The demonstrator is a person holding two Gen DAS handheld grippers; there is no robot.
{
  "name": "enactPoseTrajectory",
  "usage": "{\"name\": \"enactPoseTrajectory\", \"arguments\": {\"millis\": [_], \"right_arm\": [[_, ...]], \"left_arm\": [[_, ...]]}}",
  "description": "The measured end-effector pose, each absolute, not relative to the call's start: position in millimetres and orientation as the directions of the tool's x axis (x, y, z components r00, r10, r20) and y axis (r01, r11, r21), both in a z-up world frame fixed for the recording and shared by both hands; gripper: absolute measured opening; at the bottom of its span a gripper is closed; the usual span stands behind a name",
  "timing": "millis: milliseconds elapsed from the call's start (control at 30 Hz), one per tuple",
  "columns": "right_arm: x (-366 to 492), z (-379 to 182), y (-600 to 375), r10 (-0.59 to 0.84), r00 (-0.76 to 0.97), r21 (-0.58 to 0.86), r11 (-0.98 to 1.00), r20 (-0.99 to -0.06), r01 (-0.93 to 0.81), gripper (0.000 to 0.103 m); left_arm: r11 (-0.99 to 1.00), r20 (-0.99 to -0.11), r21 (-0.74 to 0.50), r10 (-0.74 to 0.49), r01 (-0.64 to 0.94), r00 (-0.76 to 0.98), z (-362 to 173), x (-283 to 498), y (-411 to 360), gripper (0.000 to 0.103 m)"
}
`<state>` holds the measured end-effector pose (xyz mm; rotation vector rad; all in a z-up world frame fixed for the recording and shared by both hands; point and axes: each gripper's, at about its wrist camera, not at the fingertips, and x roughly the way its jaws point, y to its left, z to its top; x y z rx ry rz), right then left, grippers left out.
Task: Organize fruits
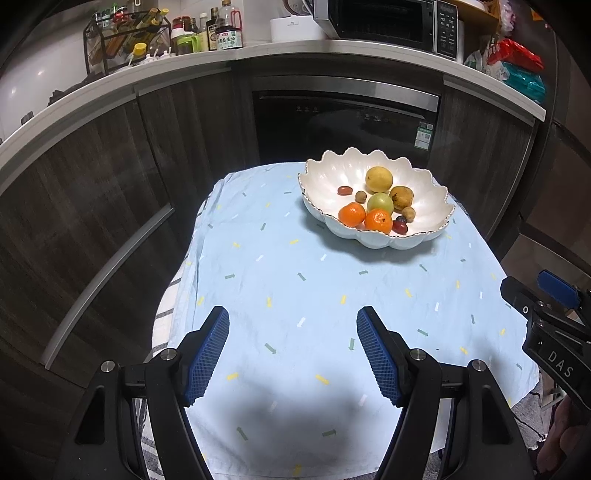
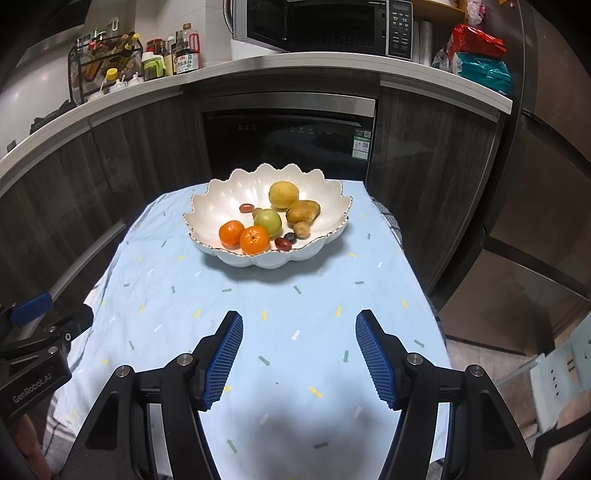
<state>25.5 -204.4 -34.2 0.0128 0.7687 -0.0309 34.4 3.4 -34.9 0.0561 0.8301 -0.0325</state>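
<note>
A white scalloped bowl (image 1: 325,173) (image 2: 218,195) stands at the far end of the table. It holds two oranges (image 1: 378,220) (image 2: 254,240), a green fruit (image 1: 380,202) (image 2: 267,220), a yellow fruit (image 1: 378,179) (image 2: 283,195), a brownish pear (image 1: 401,196) (image 2: 302,211) and several small fruits. My left gripper (image 1: 293,325) is open and empty above the near part of the table, well short of the bowl. My right gripper (image 2: 299,326) is open and empty too, beside the left one. Each shows at the edge of the other's view.
The table wears a light blue cloth (image 1: 295,280) (image 2: 280,295) with small coloured marks. Behind it are dark cabinets, a built-in dishwasher (image 2: 288,140) and a counter with bottles (image 1: 218,33) and a microwave (image 2: 325,26). A pale chair (image 2: 561,365) stands at the right.
</note>
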Motion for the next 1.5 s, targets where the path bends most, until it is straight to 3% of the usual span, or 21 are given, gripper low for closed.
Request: {"name": "enactPoseTrajectory", "arguments": {"millis": [1500], "right_arm": [[23.8,-32.0,-207.0,-0.015,0.721,0.013,0.999,-0.692,0.034,0.064]], "left_arm": [[0.997,-0.734,0.04,-0.01,0.058,0.679,-28.4,33.3,0.7,0.07]]}}
